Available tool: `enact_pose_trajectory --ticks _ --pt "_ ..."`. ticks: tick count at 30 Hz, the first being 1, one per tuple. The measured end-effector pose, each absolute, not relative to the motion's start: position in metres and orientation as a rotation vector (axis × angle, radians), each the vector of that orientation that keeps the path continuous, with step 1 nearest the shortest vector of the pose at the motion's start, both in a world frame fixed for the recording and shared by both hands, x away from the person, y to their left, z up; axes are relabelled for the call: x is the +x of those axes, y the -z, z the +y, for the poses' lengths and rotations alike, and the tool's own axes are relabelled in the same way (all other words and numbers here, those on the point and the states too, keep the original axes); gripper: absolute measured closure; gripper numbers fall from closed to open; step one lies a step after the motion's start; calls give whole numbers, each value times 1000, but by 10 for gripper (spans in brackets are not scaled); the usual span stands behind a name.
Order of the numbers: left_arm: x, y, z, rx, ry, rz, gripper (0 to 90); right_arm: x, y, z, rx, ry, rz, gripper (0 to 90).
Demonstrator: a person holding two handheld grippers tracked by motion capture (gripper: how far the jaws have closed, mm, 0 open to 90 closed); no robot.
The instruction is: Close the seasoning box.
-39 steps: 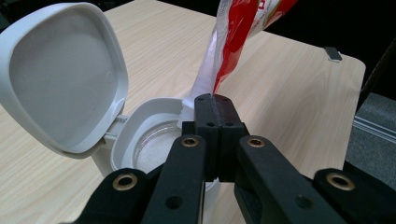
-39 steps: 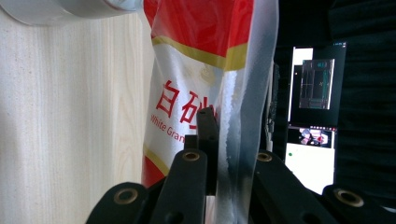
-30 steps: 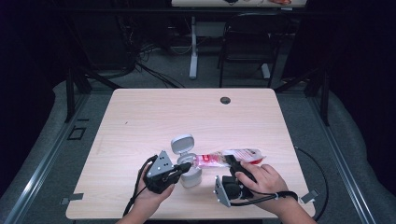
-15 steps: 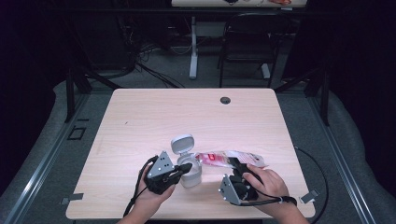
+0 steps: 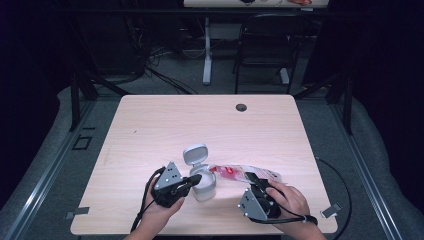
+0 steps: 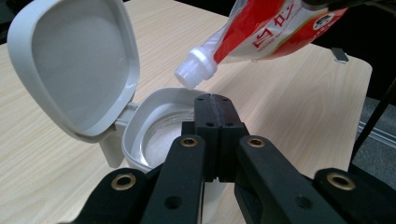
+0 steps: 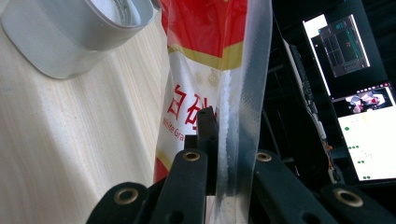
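Your right gripper point(image 5: 253, 178) clamps the red-and-white plastic spout pouch point(image 6: 275, 28); your left gripper point(image 6: 212, 100), jaws together, pinches the grey flip-lid container's point(image 6: 154, 126) rim just below the spout.

The high view looks down on the table point(image 5: 150, 125) from afar; both gripper views sit close, sharing the container point(image 6: 159, 121).

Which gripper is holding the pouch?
The right gripper: its fingers pinch the red-and-clear pouch; the left gripper grips the grey container rim.
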State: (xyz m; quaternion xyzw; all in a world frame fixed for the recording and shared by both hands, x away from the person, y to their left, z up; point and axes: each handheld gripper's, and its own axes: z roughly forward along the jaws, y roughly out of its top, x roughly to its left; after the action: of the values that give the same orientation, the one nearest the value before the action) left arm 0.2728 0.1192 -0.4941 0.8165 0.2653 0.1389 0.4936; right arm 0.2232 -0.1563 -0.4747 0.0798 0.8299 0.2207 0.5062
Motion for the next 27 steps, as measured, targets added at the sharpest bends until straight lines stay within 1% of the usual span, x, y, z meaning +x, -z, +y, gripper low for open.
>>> enact_pose_trajectory --ticks 5,6,9,11,14,16,18,27 --pt "275 496 121 1974 -331 662 900 222 475 -157 204 -558 1999 892" --pt "275 496 121 1971 -337 665 879 221 474 -157 202 -545 2003 892" --pt "276 496 121 1969 -340 668 863 221 473 -158 215 -563 2000 892" --pt "276 496 120 1963 -345 671 834 221 472 -159 227 -581 2003 892" --pt "276 496 121 1944 -349 672 764 220 472 -160 252 -604 2009 892" --pt "277 496 121 1935 -350 675 744 221 472 -161 260 -611 2011 892" --pt "277 497 121 1933 -357 681 706 221 472 -161 270 -620 2011 892" --pt "277 497 124 1926 -359 688 691 229 470 -166 364 -741 2008 893"
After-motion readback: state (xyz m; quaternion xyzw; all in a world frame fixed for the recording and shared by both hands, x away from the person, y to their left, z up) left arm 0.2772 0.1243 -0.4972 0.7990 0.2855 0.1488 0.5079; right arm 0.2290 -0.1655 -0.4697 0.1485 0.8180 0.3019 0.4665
